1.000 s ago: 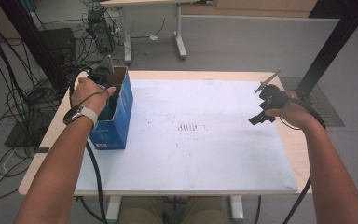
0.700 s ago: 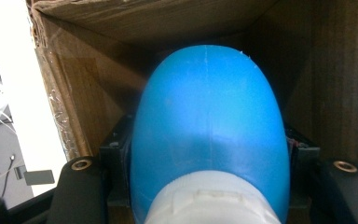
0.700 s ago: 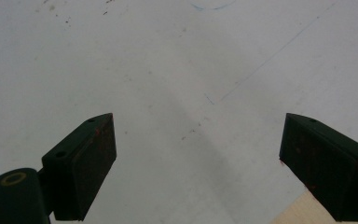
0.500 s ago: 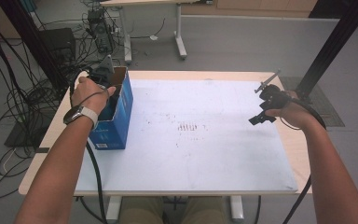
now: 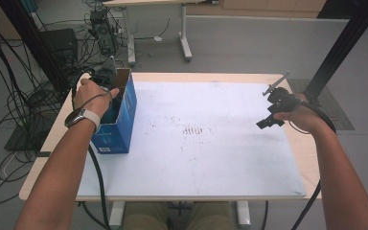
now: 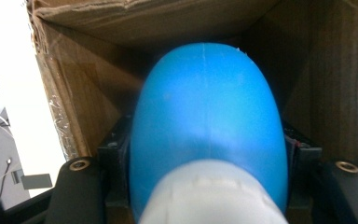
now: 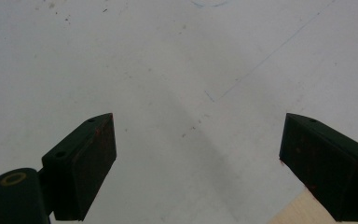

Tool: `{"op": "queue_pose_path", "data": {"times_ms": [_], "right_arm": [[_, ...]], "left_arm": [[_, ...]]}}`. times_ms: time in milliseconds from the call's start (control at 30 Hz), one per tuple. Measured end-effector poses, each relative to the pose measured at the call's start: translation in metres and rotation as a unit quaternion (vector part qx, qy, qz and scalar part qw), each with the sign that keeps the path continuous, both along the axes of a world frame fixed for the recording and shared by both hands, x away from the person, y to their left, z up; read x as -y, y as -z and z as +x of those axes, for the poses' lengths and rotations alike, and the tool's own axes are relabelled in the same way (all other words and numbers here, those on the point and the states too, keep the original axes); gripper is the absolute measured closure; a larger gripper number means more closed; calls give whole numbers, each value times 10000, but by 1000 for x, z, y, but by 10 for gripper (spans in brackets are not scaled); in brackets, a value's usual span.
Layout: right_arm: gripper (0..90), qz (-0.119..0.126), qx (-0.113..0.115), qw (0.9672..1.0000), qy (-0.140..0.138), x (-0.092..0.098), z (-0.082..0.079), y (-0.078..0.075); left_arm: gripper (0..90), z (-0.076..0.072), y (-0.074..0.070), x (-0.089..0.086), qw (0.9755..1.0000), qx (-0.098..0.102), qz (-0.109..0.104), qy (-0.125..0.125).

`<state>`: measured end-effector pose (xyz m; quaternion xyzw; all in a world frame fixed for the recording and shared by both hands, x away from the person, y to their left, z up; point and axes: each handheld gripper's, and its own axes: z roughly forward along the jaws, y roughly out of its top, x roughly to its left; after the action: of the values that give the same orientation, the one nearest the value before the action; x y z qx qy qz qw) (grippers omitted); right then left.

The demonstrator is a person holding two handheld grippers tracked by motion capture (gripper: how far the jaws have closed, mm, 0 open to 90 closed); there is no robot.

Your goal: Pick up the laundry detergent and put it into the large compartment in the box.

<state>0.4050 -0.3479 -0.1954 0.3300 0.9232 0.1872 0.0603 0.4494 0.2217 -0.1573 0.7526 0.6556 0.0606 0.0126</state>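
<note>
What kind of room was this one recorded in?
Probably a lab or workshop set up for recording. A table topped with a scuffed white board stands on a grey floor, loose black cables run beside it, and a black frame post rises at the right.

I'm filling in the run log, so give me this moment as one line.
left gripper: in cardboard box, jaws just easing open around blue object | right gripper: open, empty, over white mat
</note>
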Motion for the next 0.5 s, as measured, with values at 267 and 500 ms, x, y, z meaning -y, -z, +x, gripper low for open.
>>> {"op": "queue_pose_path", "data": {"times_ms": [267,500], "right_arm": [[107,0,4,10000,-7,0,-1,0],[107,15,11,10000,3,1,-2,-1]], "left_arm": [[300,-2,0,-1,10000,42,-67,14],[283,-3,-1,-3,9999,54,-111,21]]}}
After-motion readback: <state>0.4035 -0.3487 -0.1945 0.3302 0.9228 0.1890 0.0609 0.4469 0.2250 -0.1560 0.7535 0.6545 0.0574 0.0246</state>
